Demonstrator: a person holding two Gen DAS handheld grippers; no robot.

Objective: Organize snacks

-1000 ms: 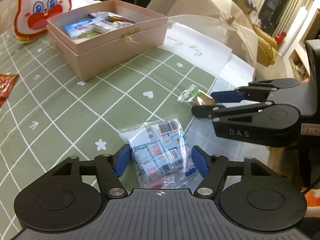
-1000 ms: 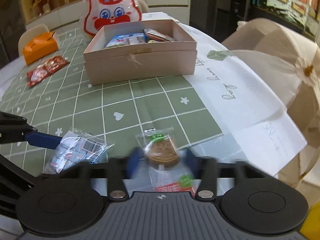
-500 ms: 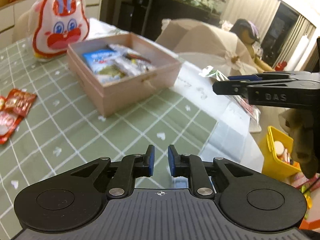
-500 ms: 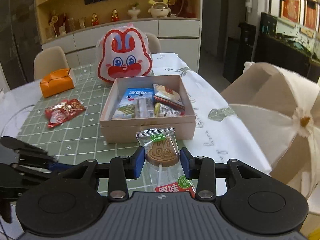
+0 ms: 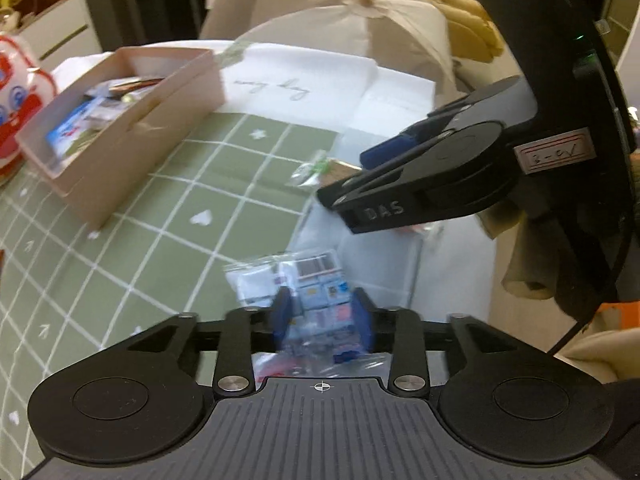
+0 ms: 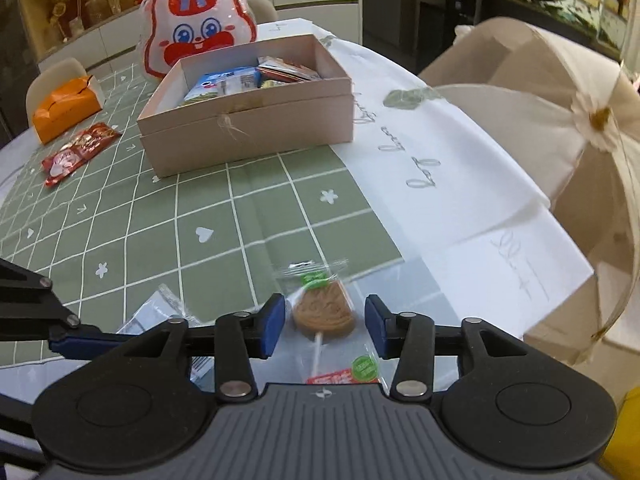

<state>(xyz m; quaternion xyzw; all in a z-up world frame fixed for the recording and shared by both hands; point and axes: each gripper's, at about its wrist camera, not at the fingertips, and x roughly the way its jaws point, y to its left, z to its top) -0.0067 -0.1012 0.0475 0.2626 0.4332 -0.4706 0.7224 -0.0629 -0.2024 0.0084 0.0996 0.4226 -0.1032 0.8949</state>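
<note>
A clear bag of small candy blocks (image 5: 316, 276) lies near the table's front edge. It sits between the blue pads of my left gripper (image 5: 320, 316), whose jaws are opening. A wrapped brown lollipop (image 6: 324, 312) rests on the tablecloth between the pads of my right gripper (image 6: 324, 320). Those jaws are opening too, with a gap on each side of the sweet. The open pink box (image 6: 248, 132) of snacks stands farther back. In the left wrist view the right gripper (image 5: 344, 176) hovers at the right over the lollipop (image 5: 316, 168).
Behind the box stands a bunny-shaped bag (image 6: 200, 36). An orange tissue pack (image 6: 66, 106) and red snack packets (image 6: 80, 152) lie at the far left. A beige covered chair (image 6: 560, 120) crowds the table's right edge. White paper (image 6: 440, 184) hangs over that edge.
Both grippers came back down from a raised pose to the table's front edge. The left went from shut and empty to half open around the bag. The right let go of the lollipop.
</note>
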